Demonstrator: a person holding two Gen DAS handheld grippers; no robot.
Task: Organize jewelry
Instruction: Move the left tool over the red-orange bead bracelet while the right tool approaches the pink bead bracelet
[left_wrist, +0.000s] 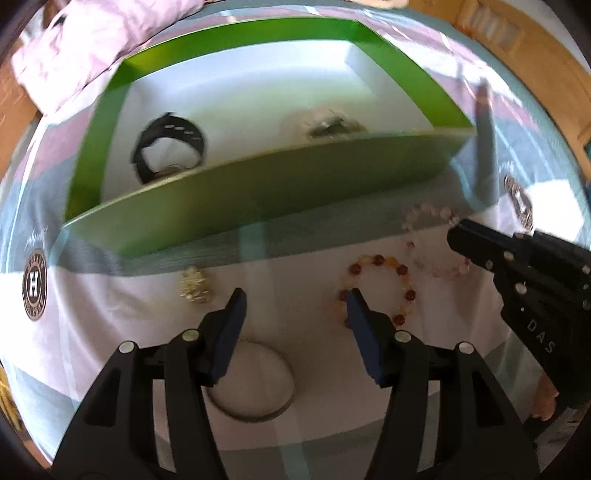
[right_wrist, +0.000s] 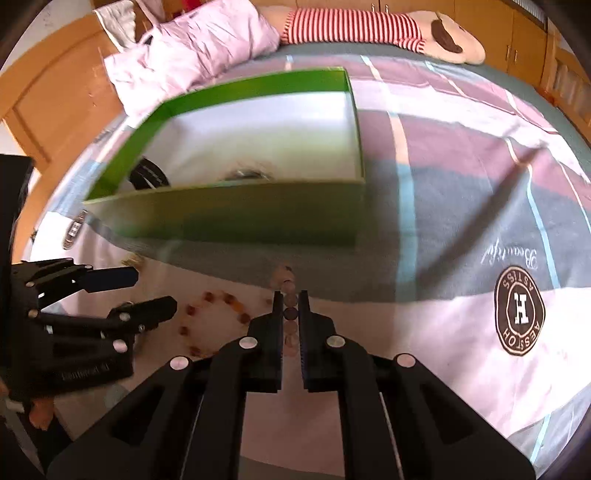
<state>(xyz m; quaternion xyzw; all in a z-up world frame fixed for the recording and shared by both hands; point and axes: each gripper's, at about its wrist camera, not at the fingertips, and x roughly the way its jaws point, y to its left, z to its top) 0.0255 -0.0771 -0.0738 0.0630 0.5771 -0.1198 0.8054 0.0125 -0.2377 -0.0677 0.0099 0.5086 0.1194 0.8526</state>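
Observation:
A green box (left_wrist: 258, 192) with a white floor lies on the bed; it also shows in the right wrist view (right_wrist: 236, 214). Inside are a black watch (left_wrist: 168, 146) and a pale sparkly piece (left_wrist: 325, 125). My left gripper (left_wrist: 295, 299) is open above the sheet, its right finger over an amber bead bracelet (left_wrist: 402, 273). A gold piece (left_wrist: 194, 286) and a clear bangle (left_wrist: 255, 410) lie near it. My right gripper (right_wrist: 290, 301) is shut on a pale pink bead bracelet (right_wrist: 290, 314), seen in the left wrist view (left_wrist: 428, 214) too.
The bed has a patchwork sheet with round logo prints (right_wrist: 521, 317). A pink pillow (right_wrist: 192, 48) and a striped plush toy (right_wrist: 354, 26) lie behind the box. Wooden furniture (right_wrist: 55, 96) borders the bed.

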